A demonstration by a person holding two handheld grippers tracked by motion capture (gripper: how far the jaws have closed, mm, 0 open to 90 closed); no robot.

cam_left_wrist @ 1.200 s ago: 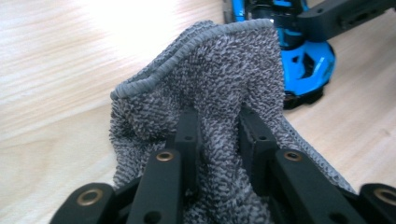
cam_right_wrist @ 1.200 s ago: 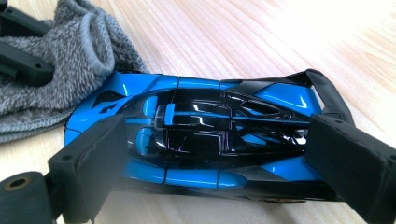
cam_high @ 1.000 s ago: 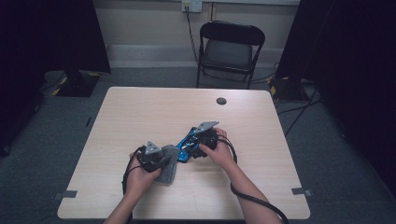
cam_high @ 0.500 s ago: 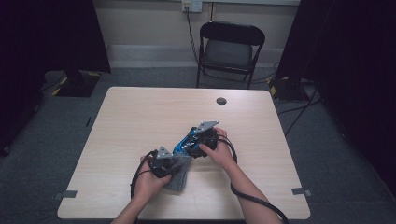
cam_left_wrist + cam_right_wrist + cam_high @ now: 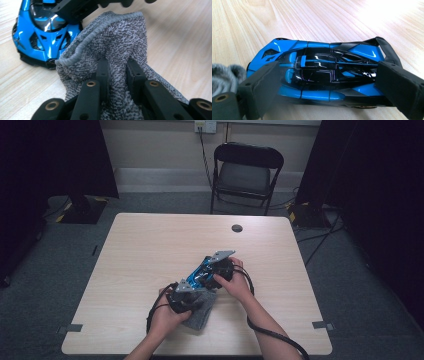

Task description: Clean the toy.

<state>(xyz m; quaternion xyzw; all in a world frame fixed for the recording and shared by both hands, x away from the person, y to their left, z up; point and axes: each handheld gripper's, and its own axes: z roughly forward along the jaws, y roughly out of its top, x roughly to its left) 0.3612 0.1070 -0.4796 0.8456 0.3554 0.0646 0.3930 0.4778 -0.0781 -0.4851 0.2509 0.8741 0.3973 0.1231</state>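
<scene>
Two tools at work: both meet near the counter's [image 5: 150, 245] near edge, a little right of its middle.
Progress: wiping looks underway; the car's nose is reached, its roof and tail seem untouched by the cloth.
Toy car [image 5: 322, 75]: blue, on its wheels, clamped lengthwise by the right tool [image 5: 329, 87].
Grey cloth [image 5: 120, 47]: pinched by the left tool [image 5: 117, 72], its edge touching the car's nose.
</scene>
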